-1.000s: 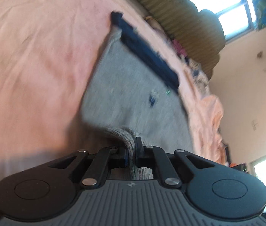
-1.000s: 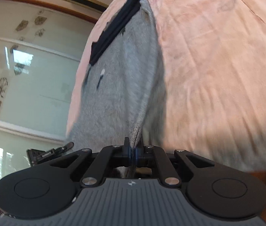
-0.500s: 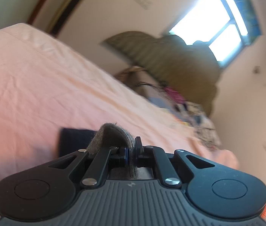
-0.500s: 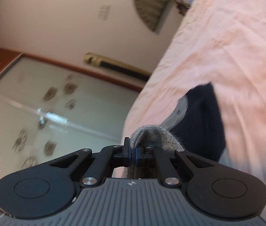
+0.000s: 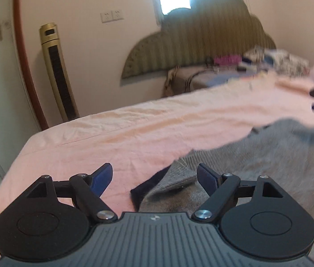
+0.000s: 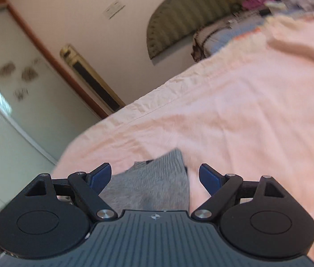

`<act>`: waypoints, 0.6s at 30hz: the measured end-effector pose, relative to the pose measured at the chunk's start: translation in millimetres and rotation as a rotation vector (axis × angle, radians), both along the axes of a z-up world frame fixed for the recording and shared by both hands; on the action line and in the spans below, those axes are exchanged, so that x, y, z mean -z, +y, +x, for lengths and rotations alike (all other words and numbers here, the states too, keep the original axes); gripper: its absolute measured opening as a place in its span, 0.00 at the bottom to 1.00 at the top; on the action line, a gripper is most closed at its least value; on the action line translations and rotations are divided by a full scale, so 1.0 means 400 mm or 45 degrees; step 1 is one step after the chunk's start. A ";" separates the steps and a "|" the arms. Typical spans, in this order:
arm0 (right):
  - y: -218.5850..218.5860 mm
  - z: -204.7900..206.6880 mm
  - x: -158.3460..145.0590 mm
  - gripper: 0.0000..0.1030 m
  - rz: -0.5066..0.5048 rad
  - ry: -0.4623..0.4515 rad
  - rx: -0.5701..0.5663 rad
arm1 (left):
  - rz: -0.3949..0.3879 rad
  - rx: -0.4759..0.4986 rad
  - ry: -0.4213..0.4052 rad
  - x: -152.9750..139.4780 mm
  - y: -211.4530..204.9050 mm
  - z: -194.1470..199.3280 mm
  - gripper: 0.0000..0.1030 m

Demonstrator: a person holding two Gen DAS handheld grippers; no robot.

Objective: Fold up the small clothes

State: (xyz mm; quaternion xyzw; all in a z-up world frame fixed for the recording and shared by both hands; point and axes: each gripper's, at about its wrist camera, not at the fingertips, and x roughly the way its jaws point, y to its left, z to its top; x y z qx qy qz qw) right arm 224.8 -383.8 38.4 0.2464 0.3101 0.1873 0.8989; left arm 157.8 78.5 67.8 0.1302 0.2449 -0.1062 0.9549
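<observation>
The gray garment (image 5: 268, 169) lies on the pink bedsheet (image 5: 134, 138), both tools spread apart, empty.

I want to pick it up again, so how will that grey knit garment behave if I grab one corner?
The grey garment will probably flop and drape; it already lies in soft folds on the pink sheet. It looks light. The folded layers near the left gripper may slide apart.

Both tongs (image 5: 154, 175) (image 6: 155, 175) are black, with blue ribbed pads, silver screws and grey ridged bodies.
</observation>
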 end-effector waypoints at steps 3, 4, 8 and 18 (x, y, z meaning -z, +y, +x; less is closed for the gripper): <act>0.036 0.084 0.018 0.85 -0.116 0.080 -0.029 | 0.052 -0.013 0.092 0.040 -0.039 0.062 0.81; 0.053 0.110 0.031 0.85 -0.176 0.109 -0.043 | 0.057 -0.024 0.146 0.060 -0.046 0.087 0.80; 0.114 0.165 0.078 0.63 -0.341 0.160 -0.078 | 0.070 -0.057 0.296 0.092 -0.050 0.153 0.07; 0.088 0.161 0.033 0.14 -0.294 0.035 -0.037 | 0.042 -0.242 0.216 0.083 -0.015 0.223 0.04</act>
